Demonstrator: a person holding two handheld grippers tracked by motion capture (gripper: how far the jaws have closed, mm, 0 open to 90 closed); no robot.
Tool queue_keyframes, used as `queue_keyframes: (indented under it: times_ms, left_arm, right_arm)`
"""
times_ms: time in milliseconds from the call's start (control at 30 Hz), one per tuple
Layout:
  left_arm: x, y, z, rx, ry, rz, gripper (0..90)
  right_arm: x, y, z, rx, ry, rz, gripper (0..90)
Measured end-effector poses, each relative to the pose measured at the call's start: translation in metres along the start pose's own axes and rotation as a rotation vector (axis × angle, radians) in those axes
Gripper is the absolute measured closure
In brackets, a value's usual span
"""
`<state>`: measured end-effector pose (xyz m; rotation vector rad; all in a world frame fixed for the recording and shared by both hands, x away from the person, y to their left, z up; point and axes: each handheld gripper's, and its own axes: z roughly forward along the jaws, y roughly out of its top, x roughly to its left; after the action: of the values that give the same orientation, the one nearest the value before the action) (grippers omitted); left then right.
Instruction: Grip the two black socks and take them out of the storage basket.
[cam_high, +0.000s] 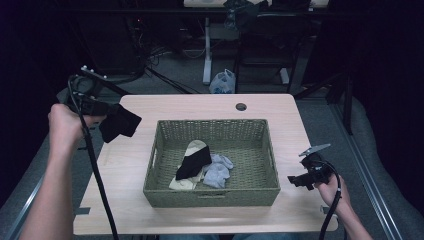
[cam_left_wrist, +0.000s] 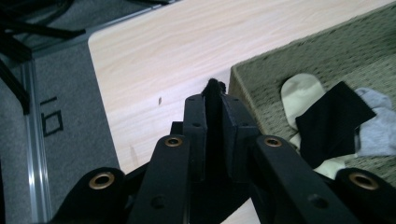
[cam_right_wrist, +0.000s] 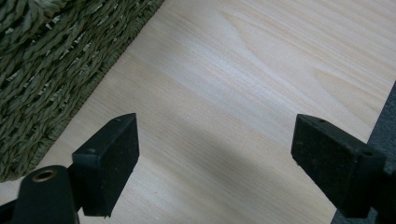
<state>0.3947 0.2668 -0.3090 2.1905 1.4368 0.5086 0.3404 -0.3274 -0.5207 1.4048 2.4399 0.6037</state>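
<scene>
A green woven basket (cam_high: 212, 192) sits mid-table and holds a cream sock (cam_high: 195, 149), a black sock (cam_high: 194, 164) lying across it, and a grey sock (cam_high: 218, 170). Left of the basket, above the table's left edge, my left gripper (cam_high: 111, 121) is shut on another black sock (cam_high: 120, 122) that hangs from it. In the left gripper view the jaws (cam_left_wrist: 214, 100) pinch that black fabric (cam_left_wrist: 213, 87), with the basket (cam_left_wrist: 261, 74) and its socks to the right. My right gripper (cam_high: 295, 181) stands open just right of the basket, and its view has the jaws (cam_right_wrist: 215, 154) wide apart over bare wood.
The light wood table (cam_high: 200, 105) has a round cable hole (cam_high: 241, 106) at the back. Behind it on the grey floor stand a white desk leg and a plastic bag (cam_high: 223, 82). The basket's wall (cam_right_wrist: 51, 60) lies close to the right gripper's left jaw.
</scene>
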Motion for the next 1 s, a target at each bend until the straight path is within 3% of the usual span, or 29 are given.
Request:
queue_keyframes:
  times_ms: [300, 1000]
  left_arm:
    - [0.008, -0.024, 0.030, 0.052, -0.007, -0.033, 80.8]
    - [0.012, -0.071, 0.103, 0.154, -0.039, -0.109, 80.8]
  right_arm:
    - [0.000, 0.000, 0.000, -0.004, 0.002, 0.002, 14.8]
    - [0.000, 0.000, 0.001, 0.010, 0.003, -0.004, 14.8]
